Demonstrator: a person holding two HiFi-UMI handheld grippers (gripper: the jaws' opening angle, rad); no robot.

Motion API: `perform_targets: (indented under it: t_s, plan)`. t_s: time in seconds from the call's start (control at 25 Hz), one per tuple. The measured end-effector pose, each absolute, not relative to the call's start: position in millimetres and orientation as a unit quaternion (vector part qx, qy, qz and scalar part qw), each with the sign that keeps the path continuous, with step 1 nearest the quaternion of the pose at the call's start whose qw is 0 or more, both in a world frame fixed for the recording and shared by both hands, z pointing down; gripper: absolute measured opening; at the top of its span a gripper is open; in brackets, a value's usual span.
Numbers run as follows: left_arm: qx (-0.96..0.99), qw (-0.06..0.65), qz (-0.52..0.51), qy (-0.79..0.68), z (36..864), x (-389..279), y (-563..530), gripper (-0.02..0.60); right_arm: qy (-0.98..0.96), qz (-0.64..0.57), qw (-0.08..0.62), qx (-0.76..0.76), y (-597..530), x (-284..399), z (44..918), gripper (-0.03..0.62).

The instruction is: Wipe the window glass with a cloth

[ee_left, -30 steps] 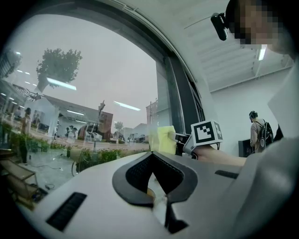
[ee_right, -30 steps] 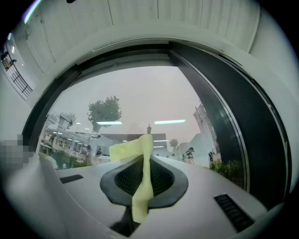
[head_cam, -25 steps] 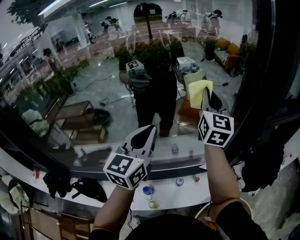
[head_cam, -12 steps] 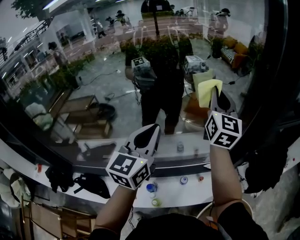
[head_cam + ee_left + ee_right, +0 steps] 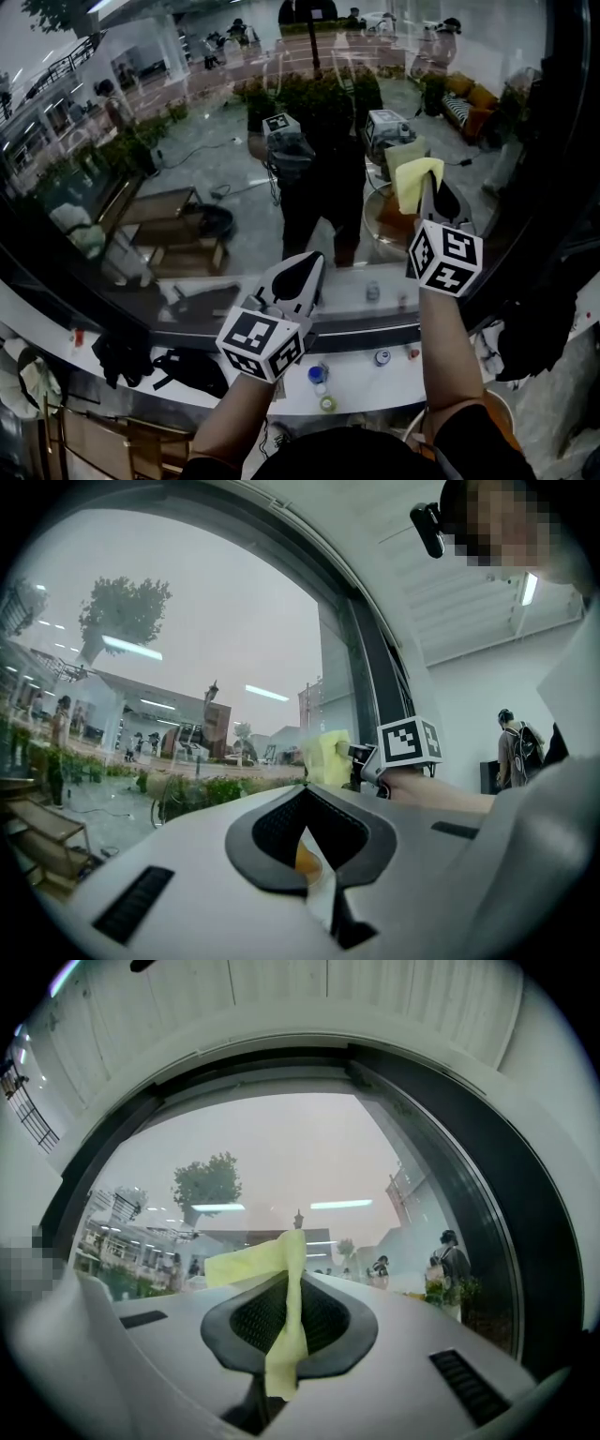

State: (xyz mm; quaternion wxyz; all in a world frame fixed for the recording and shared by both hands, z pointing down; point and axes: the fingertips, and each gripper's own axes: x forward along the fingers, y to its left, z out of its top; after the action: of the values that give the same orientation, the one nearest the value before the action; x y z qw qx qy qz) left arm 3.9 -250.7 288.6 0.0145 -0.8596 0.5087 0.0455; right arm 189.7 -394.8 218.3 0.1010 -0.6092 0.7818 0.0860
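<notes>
Head view: the right gripper (image 5: 429, 192), clamped on the yellow cloth (image 5: 415, 183), has edged rightward across the window glass (image 5: 187, 141), so wiping appears under way. Left gripper view: the left gripper (image 5: 305, 803) idles, jaws together, empty. Right gripper view: cloth pinched mid-frame.

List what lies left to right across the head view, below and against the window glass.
Black bag on the white ledge → white left gripper, jaws shut on nothing → yellow cloth, pinched by the white right gripper.
</notes>
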Motion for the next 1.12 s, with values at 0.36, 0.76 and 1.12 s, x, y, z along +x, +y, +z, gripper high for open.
perform_targets:
  t_s: [0.36,0.76,1.12]
  plan:
    - [-0.850,0.008,0.053,0.524,290.2,-103.7,-224.6,0.005,0.786,0.083,0.106,-0.604,-369.6,84.7,214.8,0.040]
    - [-0.838,0.007,0.058,0.542,294.1,-177.7,-205.4,0.005,0.801,0.085,0.107,-0.584,-351.8,-2.9,212.0,0.040]
    - [-0.830,0.004,0.070,0.553,300.5,-250.9,-181.5,0.005,0.817,0.085,0.094,-0.562,-330.9,-96.3,217.7,0.040]
